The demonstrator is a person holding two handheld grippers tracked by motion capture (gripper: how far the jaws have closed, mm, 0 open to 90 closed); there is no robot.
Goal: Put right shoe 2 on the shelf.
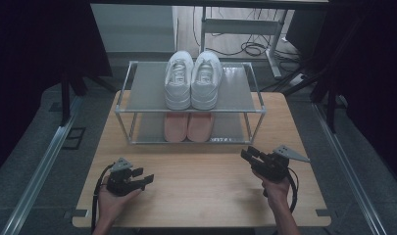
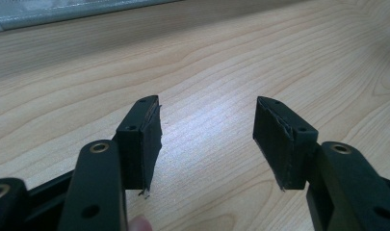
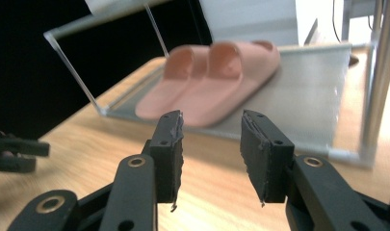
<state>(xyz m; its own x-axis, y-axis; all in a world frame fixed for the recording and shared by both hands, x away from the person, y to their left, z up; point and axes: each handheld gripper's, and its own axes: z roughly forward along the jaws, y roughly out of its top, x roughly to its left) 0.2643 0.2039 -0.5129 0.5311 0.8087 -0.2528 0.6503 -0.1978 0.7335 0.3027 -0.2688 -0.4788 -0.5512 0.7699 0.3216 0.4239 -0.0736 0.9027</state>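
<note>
A light wooden bench (image 1: 201, 191) carries a two-tier metal-framed shoe rack (image 1: 137, 88); white sneakers (image 1: 192, 81) sit on its upper shelf, pink rubber slides (image 1: 188, 127) on its lower shelf

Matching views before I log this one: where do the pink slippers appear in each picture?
High view: pink slippers at centre, on the lower shelf of the shoe rack, under the white sneakers.
Left gripper view: not in it.
Right gripper view: upper centre, side by side beyond the open jaws.
Shared landmark: the wooden table.
</note>
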